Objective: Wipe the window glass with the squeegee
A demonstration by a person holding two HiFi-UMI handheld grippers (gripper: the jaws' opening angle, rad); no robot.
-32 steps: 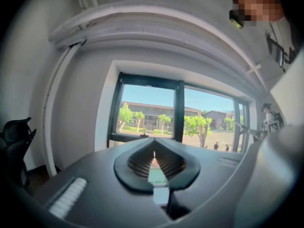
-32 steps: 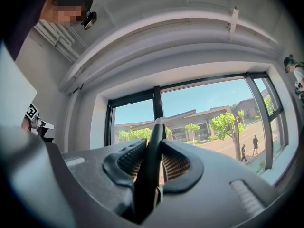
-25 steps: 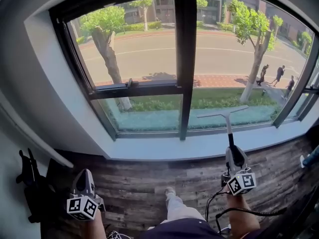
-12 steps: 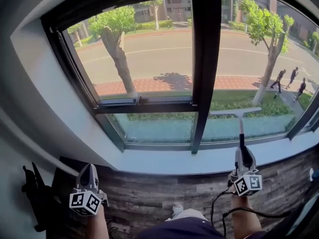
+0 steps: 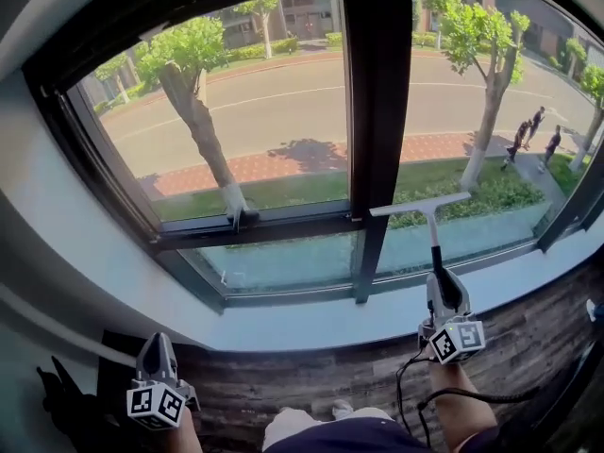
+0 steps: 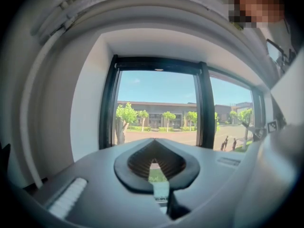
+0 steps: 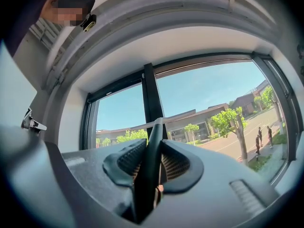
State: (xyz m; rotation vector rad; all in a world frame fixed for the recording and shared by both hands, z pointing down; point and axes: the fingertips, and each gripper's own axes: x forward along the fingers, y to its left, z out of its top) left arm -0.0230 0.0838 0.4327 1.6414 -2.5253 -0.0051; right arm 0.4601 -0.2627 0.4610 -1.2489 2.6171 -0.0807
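While its pale, slim blade sits tilted before the black-framed window glass (image 5: 255, 121), the long squeegee with a black rubbery handle (image 5: 432, 226) stands upright, clamped between the ribbed jaws of the raised right gripper (image 5: 444, 289). The left gripper (image 5: 158, 345) hangs low and points upward, its jaws together on nothing.

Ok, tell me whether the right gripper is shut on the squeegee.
Shut on it: in the right gripper, both jaws press the squeegee handle between them.
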